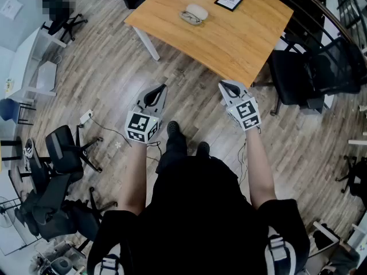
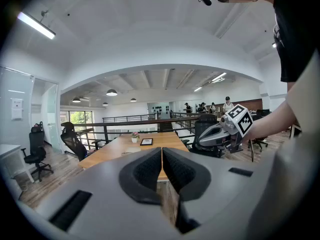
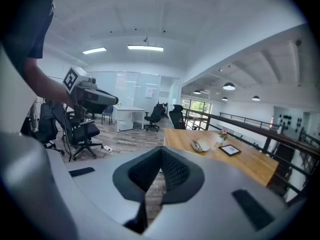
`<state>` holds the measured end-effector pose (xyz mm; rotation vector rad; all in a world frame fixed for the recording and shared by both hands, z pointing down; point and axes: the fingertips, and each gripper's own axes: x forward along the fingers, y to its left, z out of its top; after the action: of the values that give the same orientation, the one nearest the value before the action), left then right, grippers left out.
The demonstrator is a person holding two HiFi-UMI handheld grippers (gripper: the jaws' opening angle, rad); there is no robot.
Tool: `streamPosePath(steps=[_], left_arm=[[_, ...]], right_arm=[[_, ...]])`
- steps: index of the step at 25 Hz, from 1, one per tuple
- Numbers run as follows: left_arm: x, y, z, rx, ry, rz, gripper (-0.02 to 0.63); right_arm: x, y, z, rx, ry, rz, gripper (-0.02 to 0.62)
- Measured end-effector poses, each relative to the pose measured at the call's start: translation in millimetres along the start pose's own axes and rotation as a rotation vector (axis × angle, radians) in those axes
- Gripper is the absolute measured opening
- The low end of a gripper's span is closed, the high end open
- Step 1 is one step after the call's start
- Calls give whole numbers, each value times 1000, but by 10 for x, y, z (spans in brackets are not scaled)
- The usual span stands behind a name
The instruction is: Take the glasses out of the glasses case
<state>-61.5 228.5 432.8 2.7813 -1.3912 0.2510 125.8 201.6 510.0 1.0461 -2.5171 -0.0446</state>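
the left gripper (image 1: 162, 87) and right gripper (image 1: 226, 85) hang side by side over the wood floor (image 1: 109, 62), short of the desk (image 1: 241, 39), each with jaws pressed together on nothing. the glasses case (image 1: 195, 13) lies well ahead of both on the desk, near a framed card (image 1: 229, 0)

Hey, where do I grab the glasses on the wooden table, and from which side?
Likely the bridge of the glasses, from above on the near side: they lie flat, and the pale case sits just behind them. Finer detail is too small to tell.
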Motion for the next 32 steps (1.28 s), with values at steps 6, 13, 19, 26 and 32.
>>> streamPosePath(steps=[6, 13, 19, 26, 32], left_arm=[[-15, -28, 2, -8, -6, -5, 25], [0, -79, 0, -14, -7, -9, 25], [-38, -57, -18, -22, -12, -7, 25], [10, -49, -24, -12, -10, -6, 25], [51, -58, 8, -14, -21, -10, 26]], right_arm=[[-37, 56, 25, 1, -10, 1, 6], [-42, 95, 50, 2, -16, 9, 8], [-16, 141, -7, 1, -4, 20, 6], [0, 122, 1, 0, 0, 21, 8], [13, 68, 27, 2, -11, 16, 8]])
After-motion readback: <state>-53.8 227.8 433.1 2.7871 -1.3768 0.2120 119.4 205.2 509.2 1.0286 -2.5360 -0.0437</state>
